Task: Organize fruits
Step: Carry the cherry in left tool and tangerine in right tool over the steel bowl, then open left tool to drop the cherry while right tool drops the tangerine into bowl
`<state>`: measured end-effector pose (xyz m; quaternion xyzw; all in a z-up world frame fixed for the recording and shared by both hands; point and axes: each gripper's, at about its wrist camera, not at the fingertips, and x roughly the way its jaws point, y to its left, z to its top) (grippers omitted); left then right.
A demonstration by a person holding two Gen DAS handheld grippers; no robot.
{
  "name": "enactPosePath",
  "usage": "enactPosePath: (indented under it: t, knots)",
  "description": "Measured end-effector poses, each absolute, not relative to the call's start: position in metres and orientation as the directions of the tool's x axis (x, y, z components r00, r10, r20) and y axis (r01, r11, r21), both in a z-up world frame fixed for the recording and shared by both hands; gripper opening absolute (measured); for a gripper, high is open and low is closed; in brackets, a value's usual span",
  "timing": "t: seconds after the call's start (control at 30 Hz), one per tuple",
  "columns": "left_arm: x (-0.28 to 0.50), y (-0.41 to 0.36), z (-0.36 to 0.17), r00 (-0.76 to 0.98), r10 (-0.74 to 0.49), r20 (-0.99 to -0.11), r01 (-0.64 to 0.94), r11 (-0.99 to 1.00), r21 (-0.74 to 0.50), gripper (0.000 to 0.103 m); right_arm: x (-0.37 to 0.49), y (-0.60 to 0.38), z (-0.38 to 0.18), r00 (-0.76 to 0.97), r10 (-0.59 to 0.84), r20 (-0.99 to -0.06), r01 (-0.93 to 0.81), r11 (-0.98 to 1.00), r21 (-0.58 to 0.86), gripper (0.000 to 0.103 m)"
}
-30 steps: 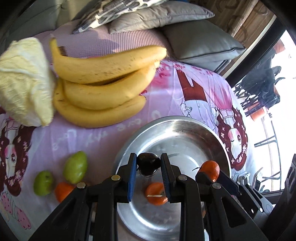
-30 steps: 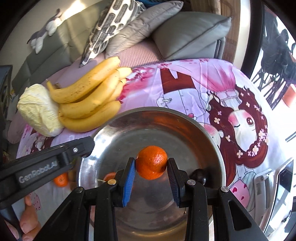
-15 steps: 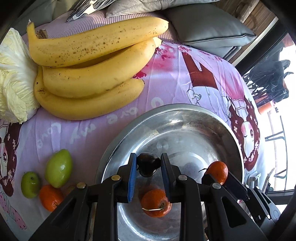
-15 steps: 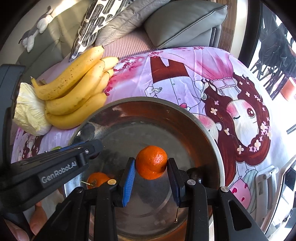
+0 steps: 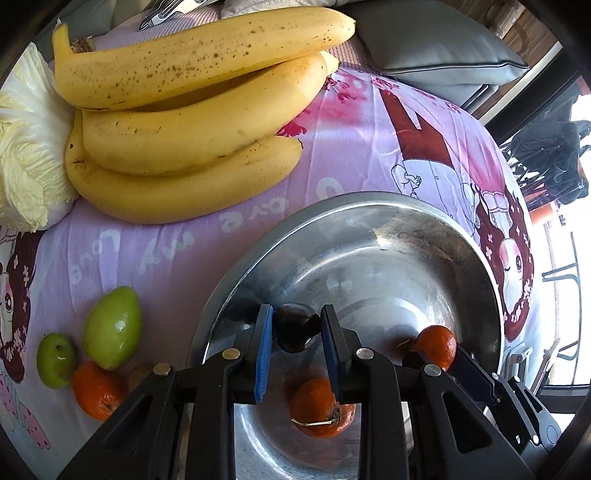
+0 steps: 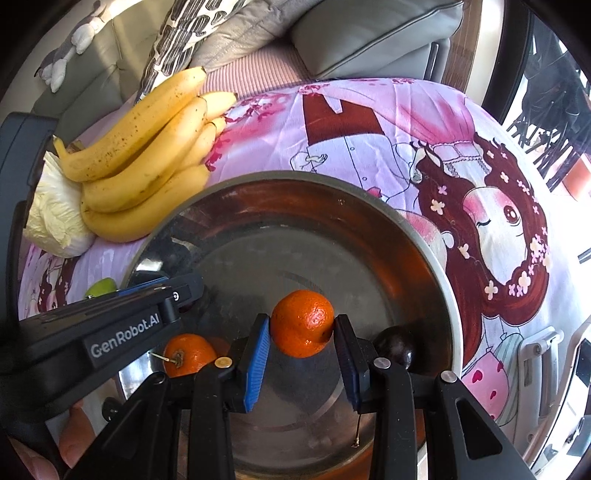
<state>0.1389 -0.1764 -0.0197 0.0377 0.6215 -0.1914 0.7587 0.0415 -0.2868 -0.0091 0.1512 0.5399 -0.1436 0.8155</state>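
My left gripper (image 5: 296, 323) is shut on a small dark plum (image 5: 295, 334) and hangs over the near left part of the steel bowl (image 5: 369, 201). My right gripper (image 6: 302, 326) is shut on a tangerine (image 6: 303, 317) above the bowl's (image 6: 295, 179) middle. On the bowl's floor lie a second tangerine (image 5: 321, 410) with a stem and, in the right wrist view, another dark plum (image 6: 395, 349) at the right. That view shows the left gripper's black body (image 6: 110, 328) at the left, over the bowl's edge.
A bunch of bananas (image 5: 192, 110) and a pale cabbage (image 5: 26, 147) lie on the pink printed cloth (image 5: 369, 122) behind the bowl. Two green fruits (image 5: 110, 326) (image 5: 55, 354) and a tangerine (image 5: 96, 387) sit left of the bowl. Grey cushions (image 6: 369, 33) are at the back.
Both grippers have sunk closer to the bowl, each with its fruit still held. The bananas and bowl now fill more of both views.
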Motion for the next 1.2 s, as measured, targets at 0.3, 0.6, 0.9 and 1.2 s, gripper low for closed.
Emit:
enactPosePath:
  t: [0.3,0.6,0.9,1.2]
  knots:
    - [0.139,-0.178,-0.015,0.154,-0.233,-0.960,0.330,0.928,-0.172,0.027,0.042,-0.285,-0.009,0.370,-0.078,-0.926,0.394,0.915,0.081,0.038]
    - [0.136,-0.168,0.000,0.179,-0.225,-0.958,0.303,0.939,-0.164,0.035,0.040,-0.286,0.001,0.398,-0.088,-0.913,0.402,0.912,0.087,0.055]
    - [0.124,-0.135,0.026,0.253,-0.199,-0.947,0.249,0.959,-0.135,0.050,0.038,-0.284,0.009,0.414,-0.087,-0.906,0.395,0.914,0.093,0.069]
    - [0.111,-0.081,0.030,0.310,-0.138,-0.941,0.154,0.984,-0.093,0.072,0.039,-0.277,0.014,0.429,-0.087,-0.899,0.378,0.921,0.092,0.082]
